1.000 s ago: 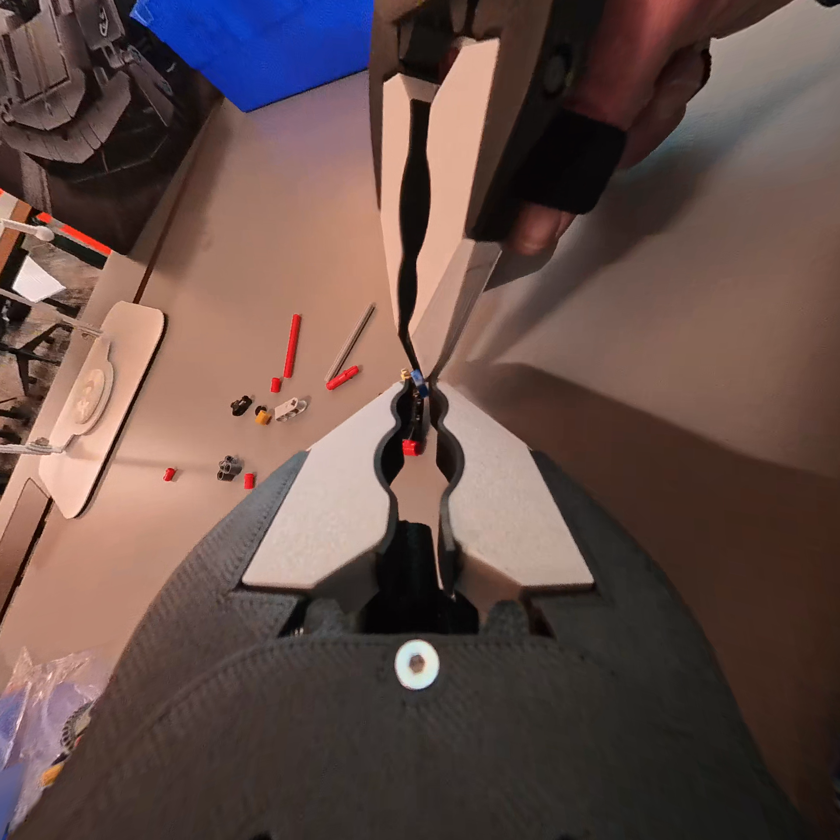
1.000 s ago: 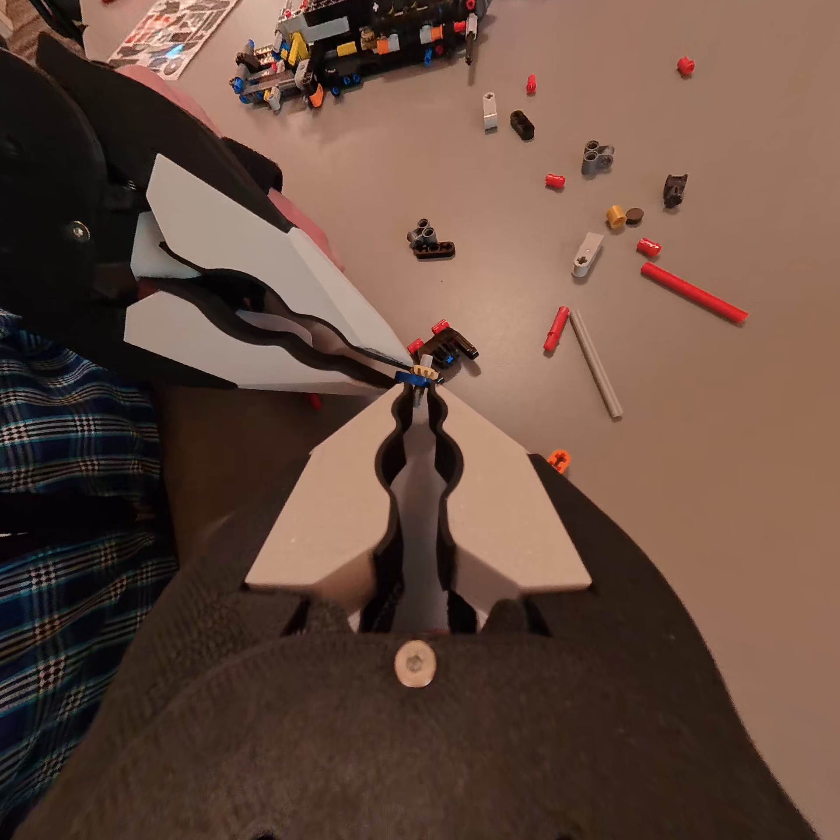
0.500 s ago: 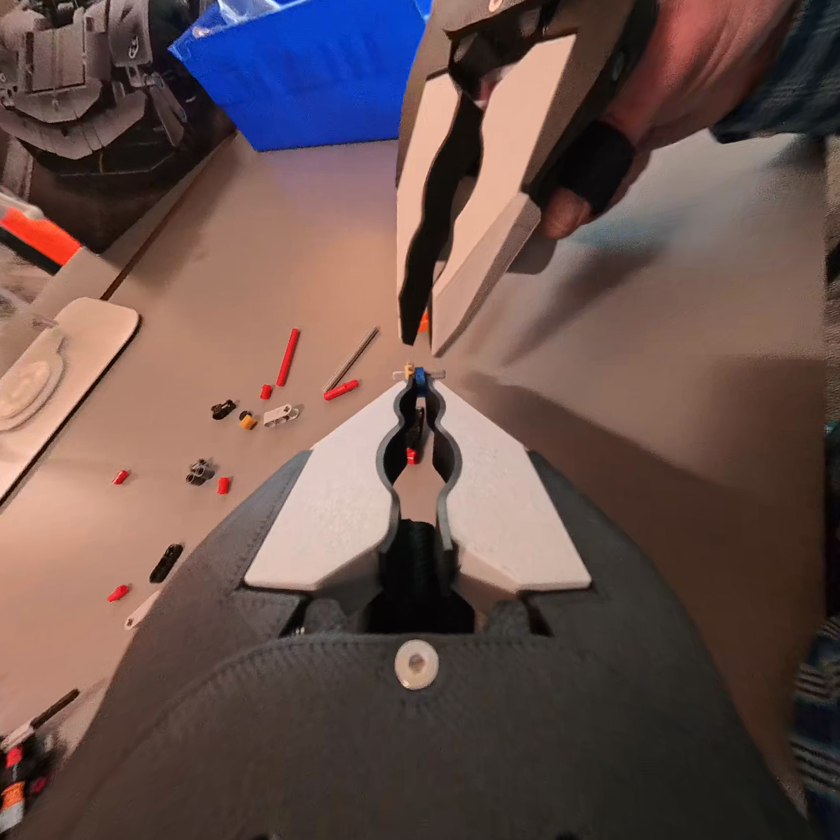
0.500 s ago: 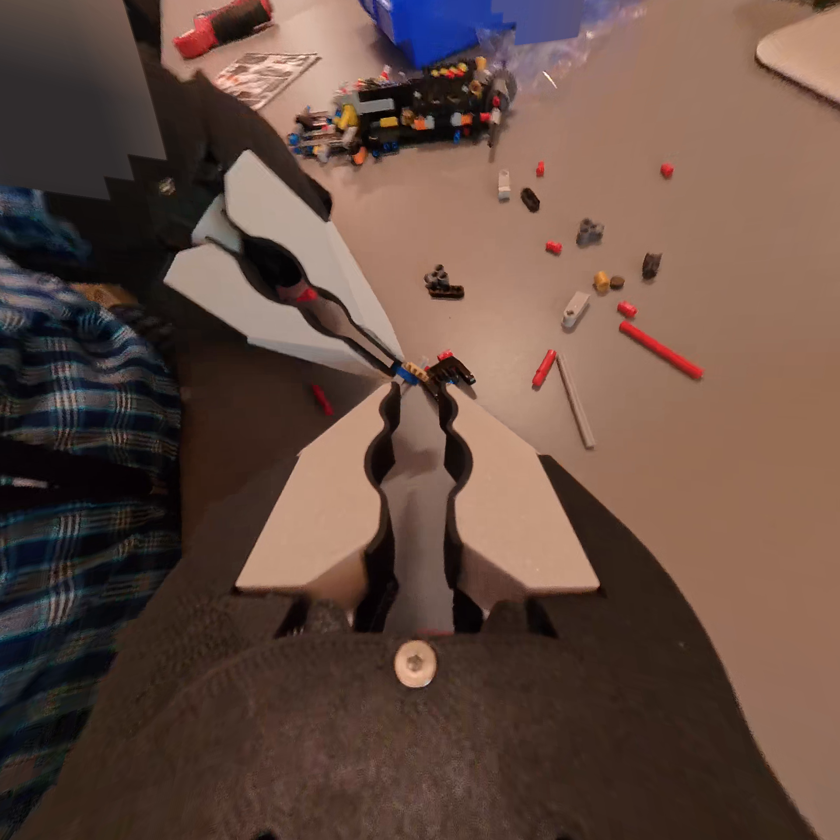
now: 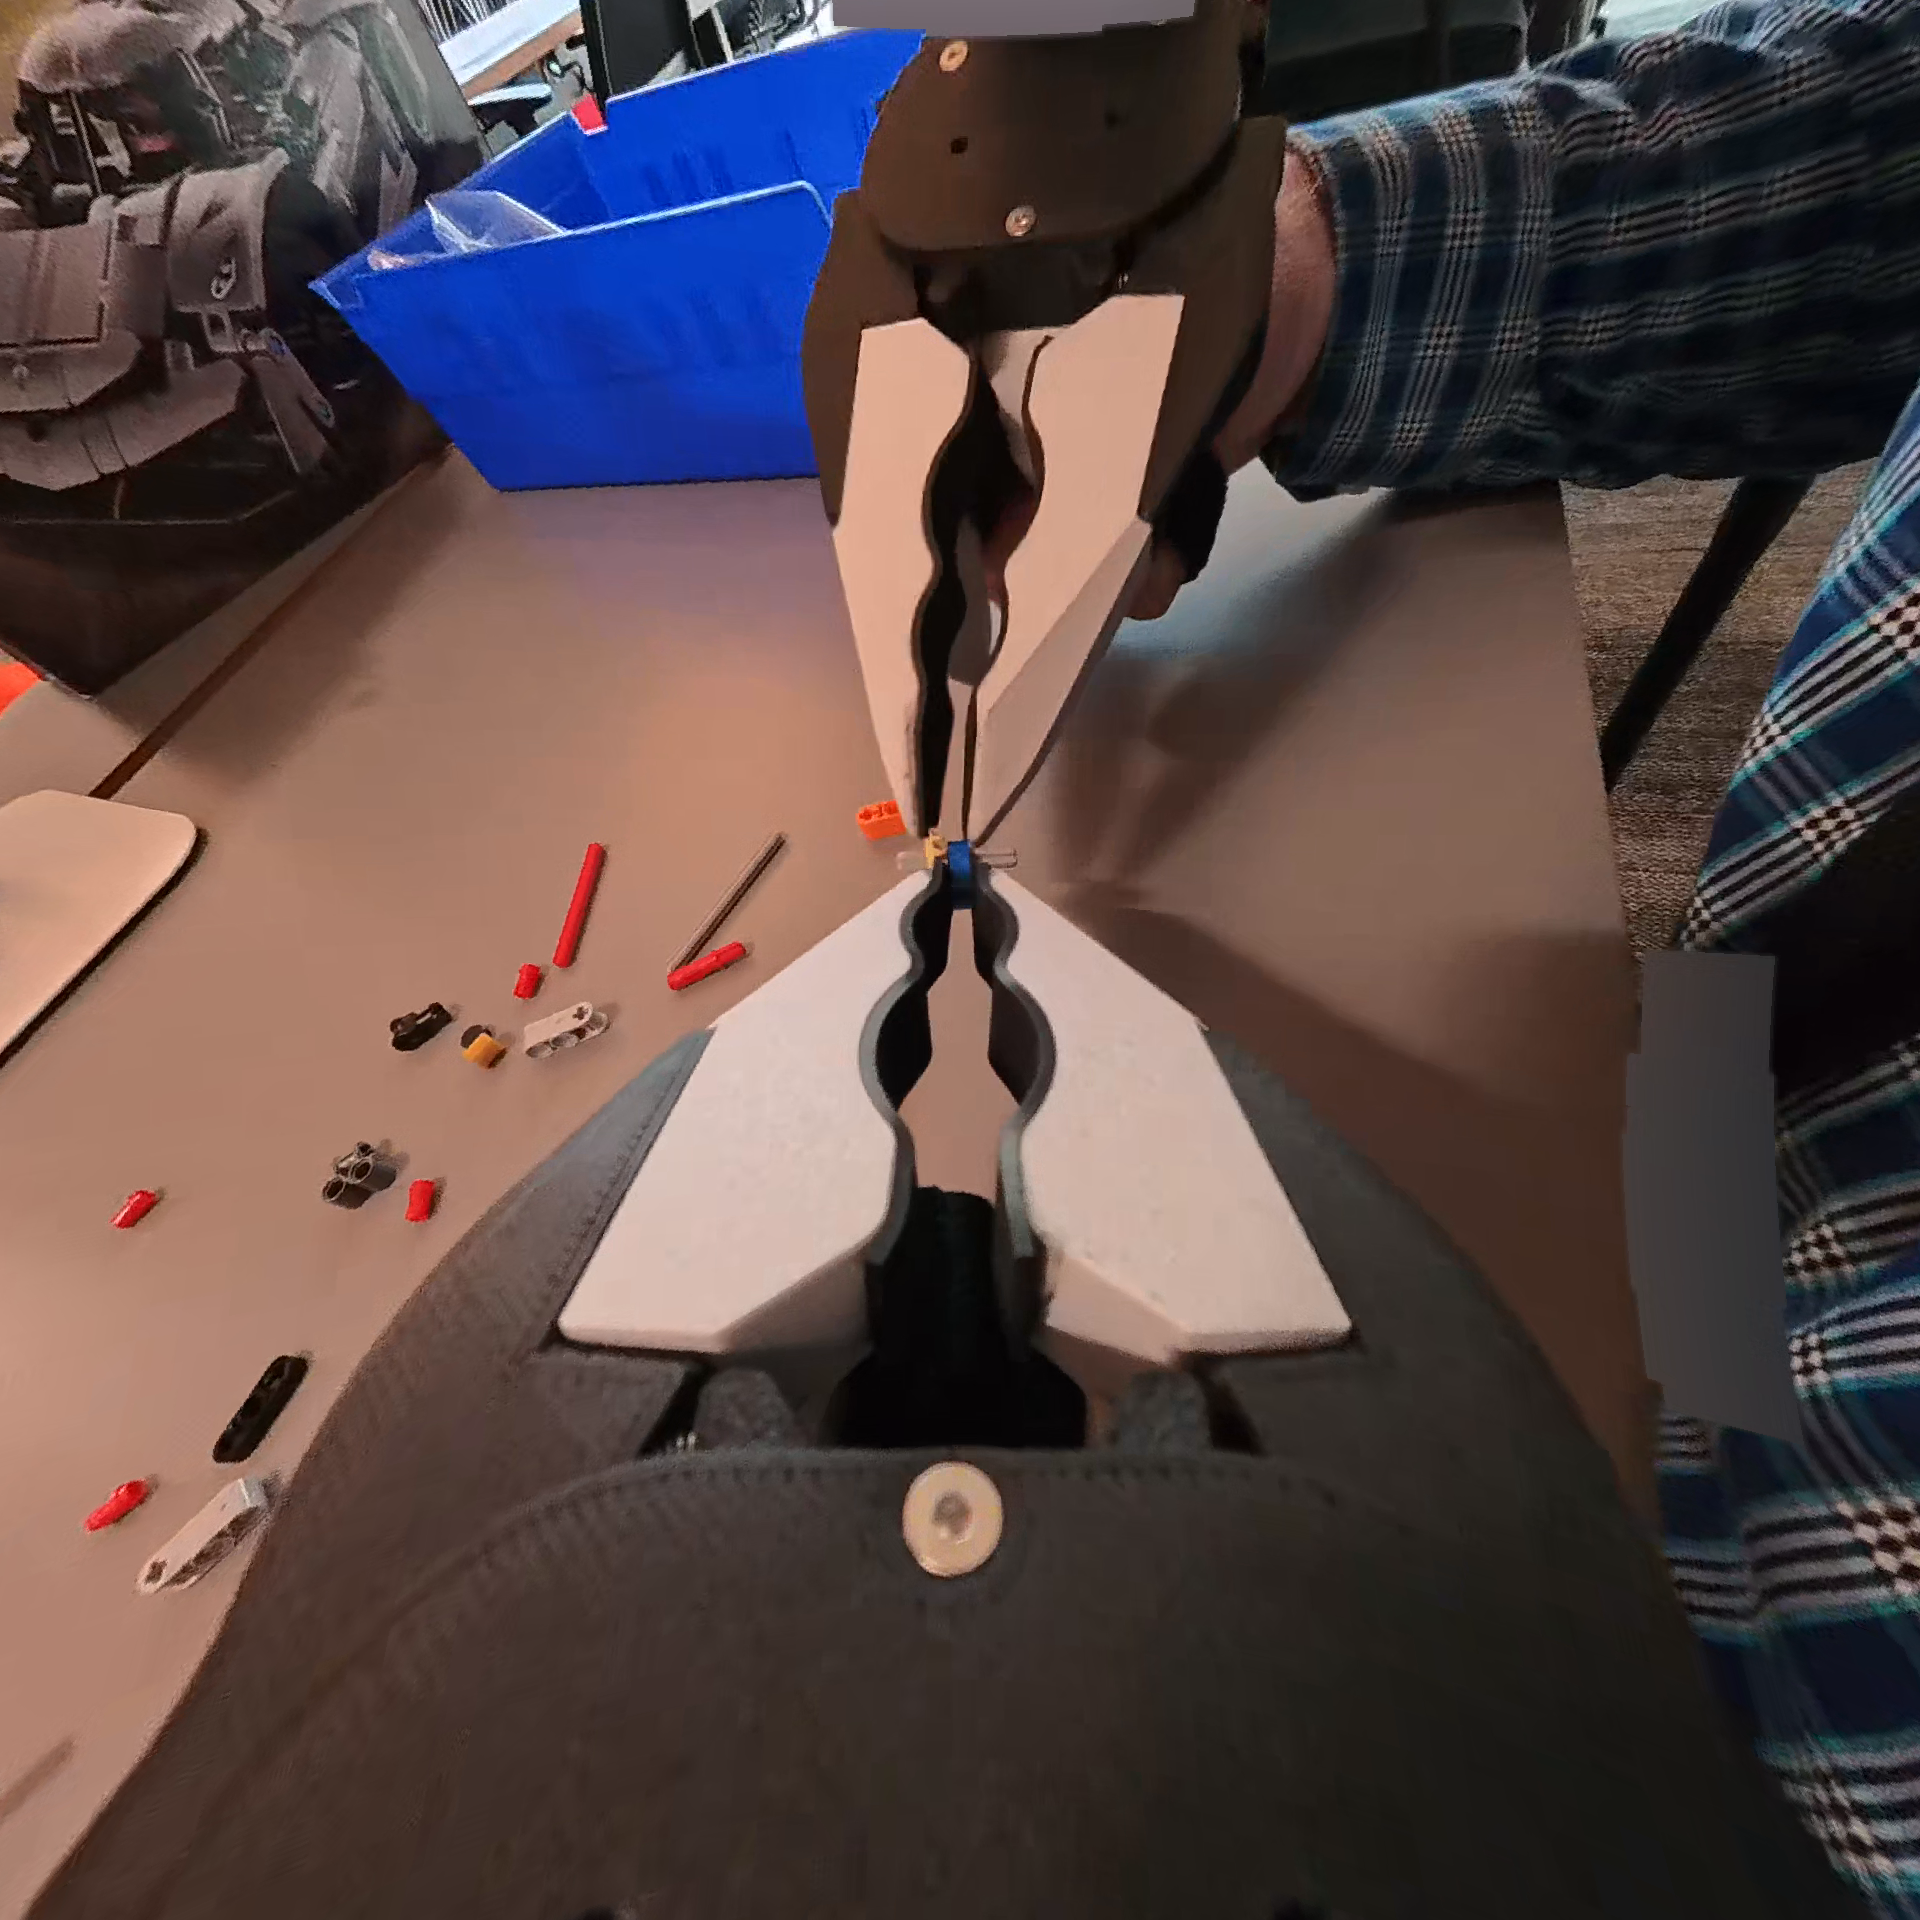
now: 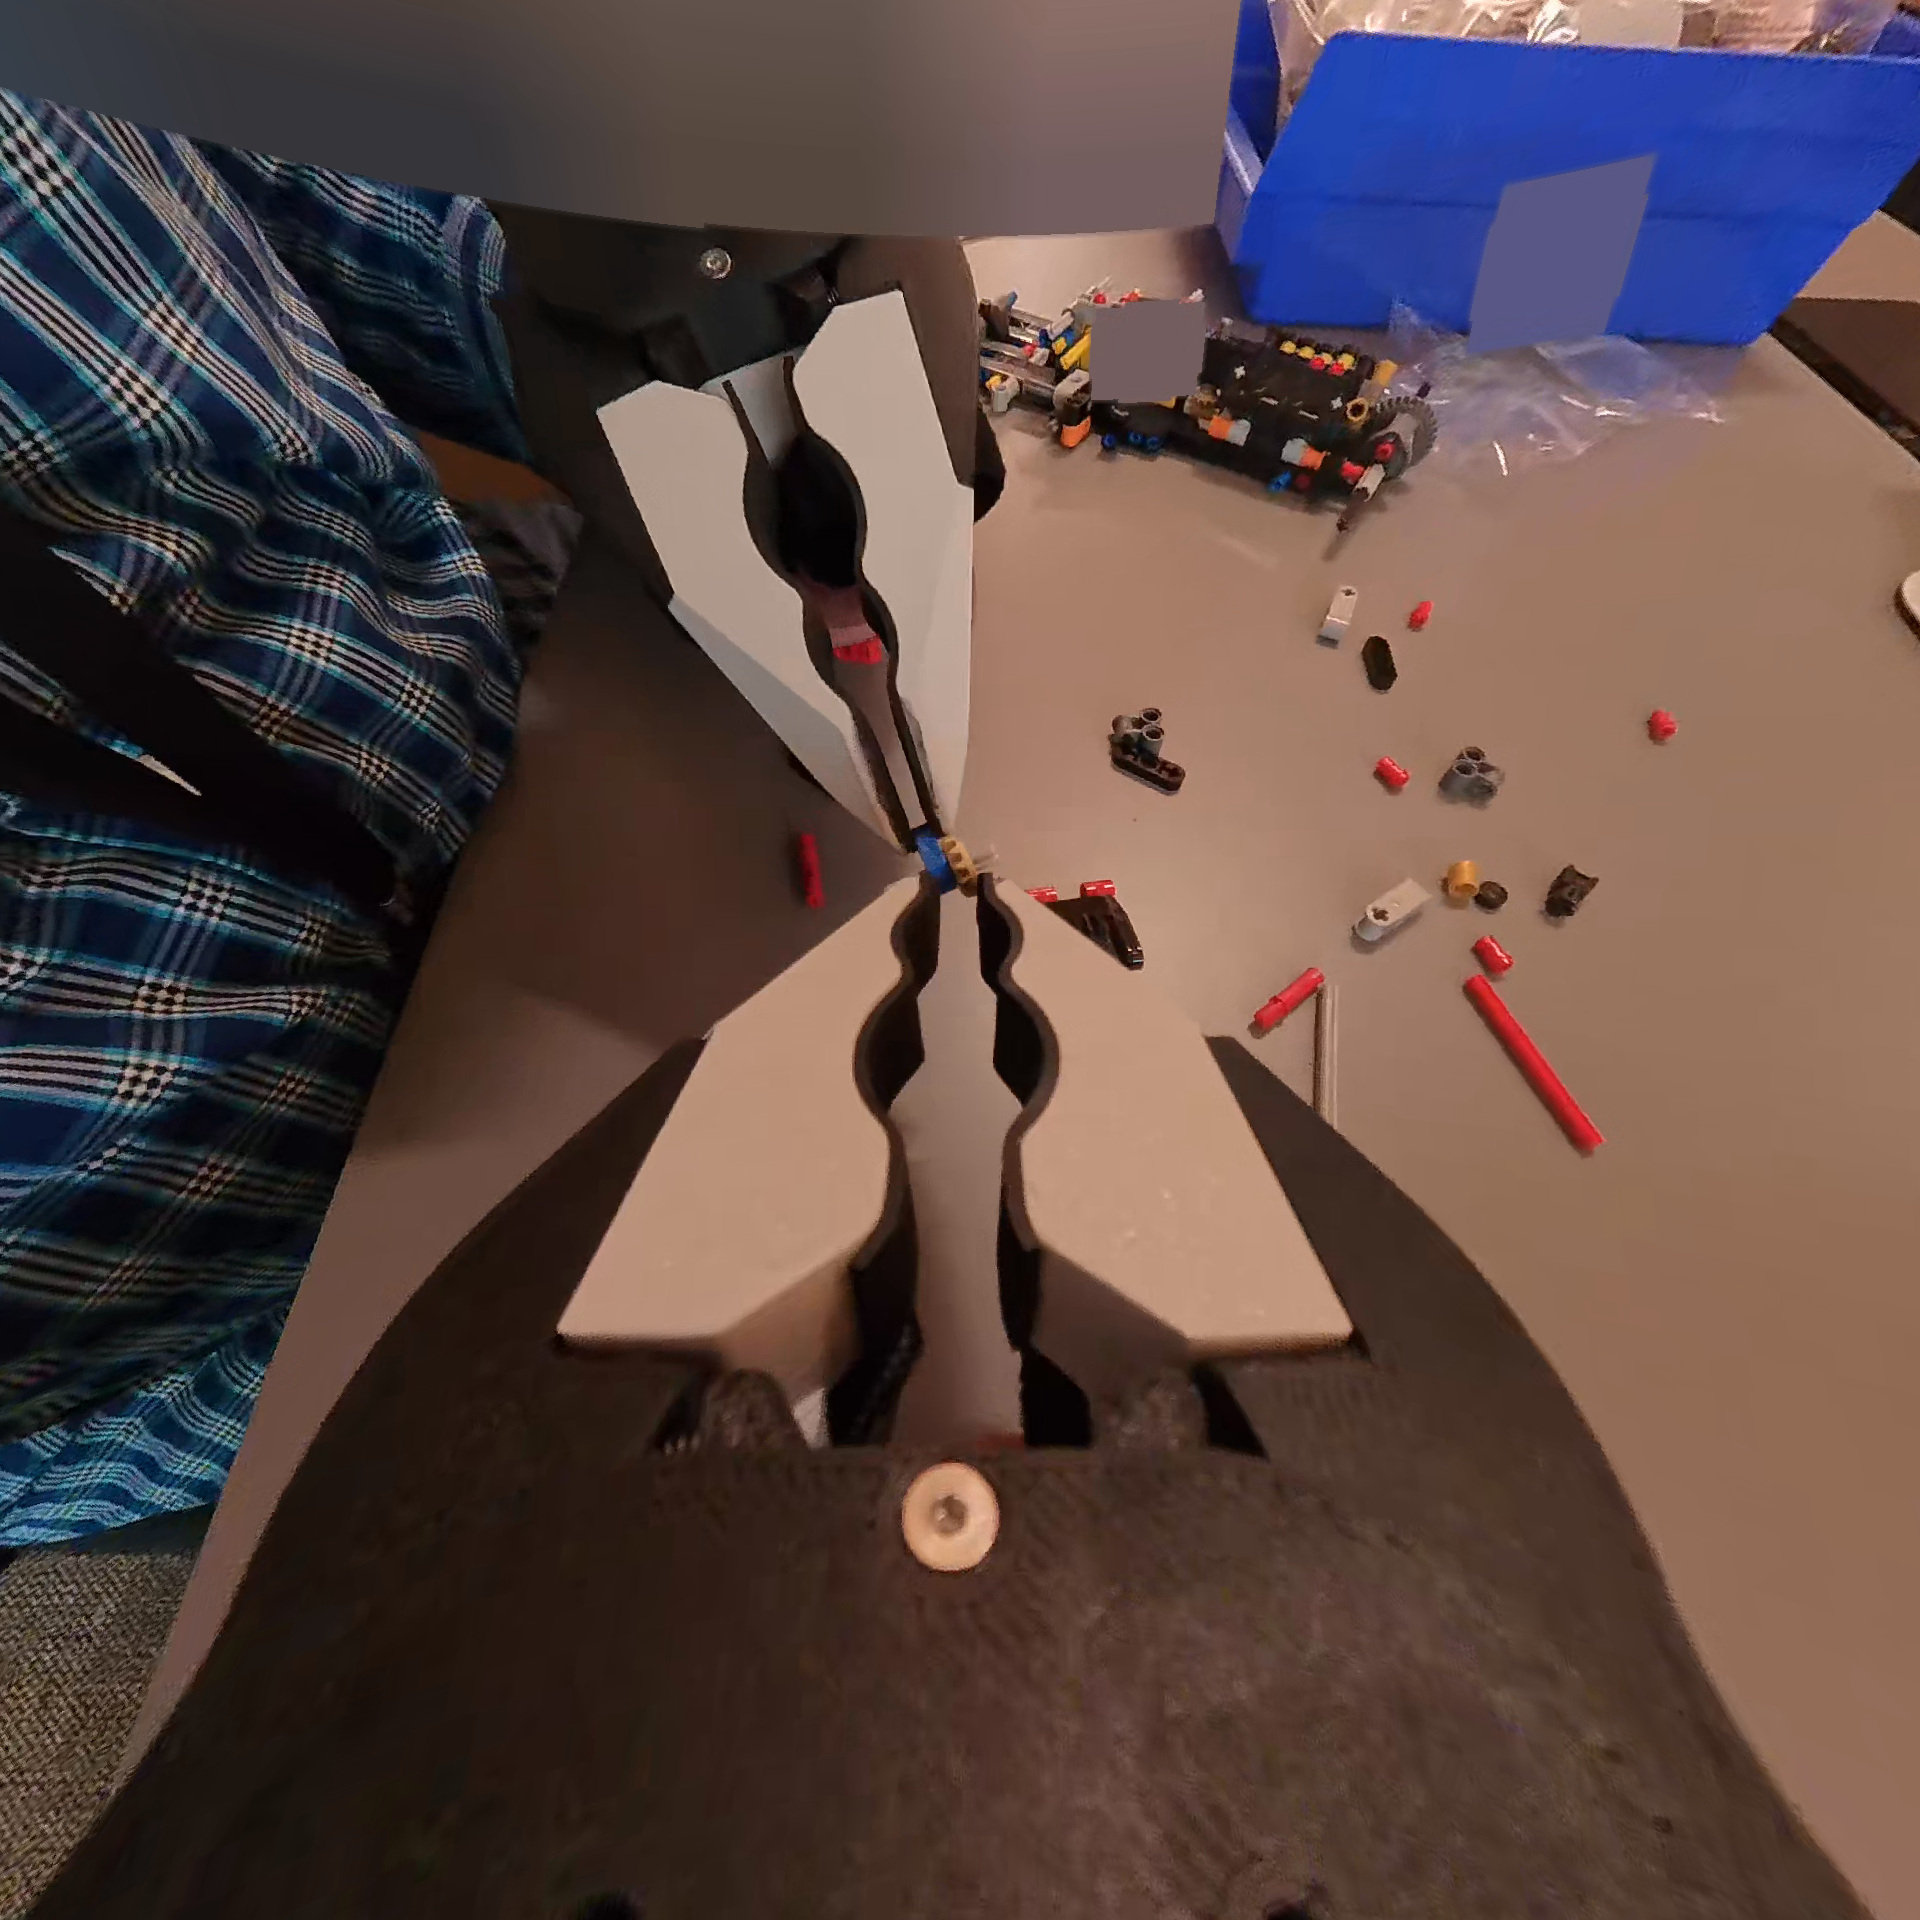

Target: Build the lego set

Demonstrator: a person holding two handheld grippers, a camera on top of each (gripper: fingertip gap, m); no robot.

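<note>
My left gripper (image 5: 958, 885) is shut on a small blue piece (image 5: 961, 868) that sits on a short pale axle next to a tan gear (image 5: 935, 846), held above the table. My right gripper (image 5: 950, 823) comes down from above, tip to tip with the left. Its jaws are nearly closed on the tan gear's end of the axle. In the right wrist view my right gripper (image 6: 956, 896) meets the blue piece (image 6: 935, 858) and tan gear (image 6: 963, 861), and the left gripper (image 6: 914, 821) reaches in from the upper left.
A partly built black model (image 6: 1247, 405) lies before a blue bin (image 6: 1558, 208). Loose parts lie scattered: a long red axle (image 6: 1527, 1060), a grey axle (image 5: 727, 899), an orange piece (image 5: 878, 821), a black beam with red pins (image 6: 1101, 920). The table edge (image 5: 1590, 727) runs at the right. The tips of both grippers are at nearly the same place.
Half a second ago my right gripper had drawn back from the small assembly with wider jaws. It has come back onto it and narrowed. Both grippers have tilted up, showing more of the far table.
</note>
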